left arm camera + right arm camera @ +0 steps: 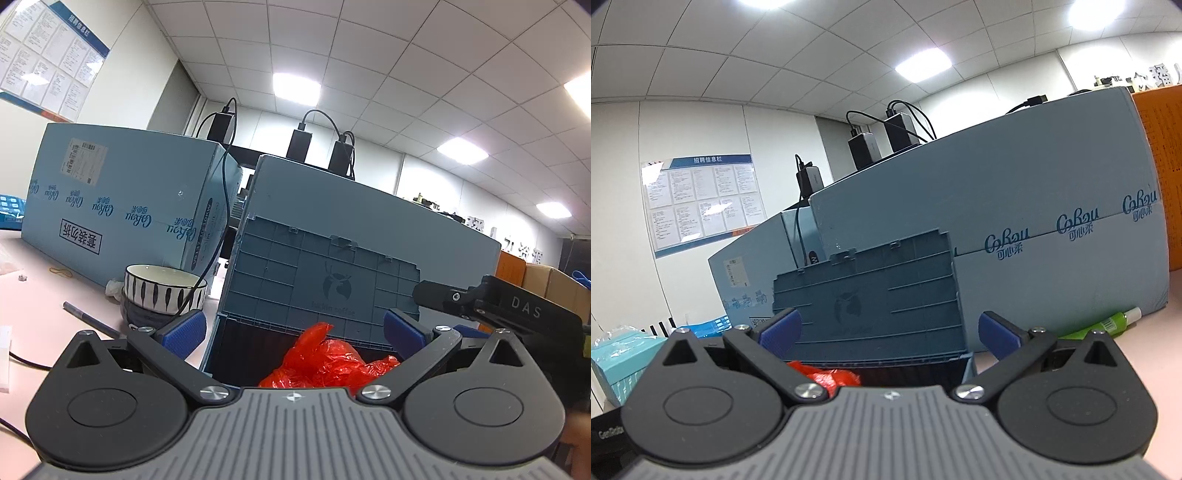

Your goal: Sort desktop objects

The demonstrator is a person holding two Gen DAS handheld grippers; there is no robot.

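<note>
Crate (pixel 325 280) contents are mostly hidden: only a crumpled red bag (pixel 325 360) is seen inside, its lower part cut off by the left gripper (pixel 293 330) body in the left view and almost wholly covered in the right view. The crate's interior is dark and its floor cannot be made out. Its raised lid is stood upright against a blue box (pixel 122 199).

Both pairs of tongs are spread wide and nothing is gripped; the right gripper (pixel 890 330) is held beside the left, over the crate's near edge.

A pen (pixel 90 319) is laid on the pink desk (pixel 40 295), its long axis slanted from far left to near right. A striped bowl (pixel 164 288) is stacked on a darker one. A green tube (pixel 1102 323) is laid on its side by the box, cap pointed right.
</note>
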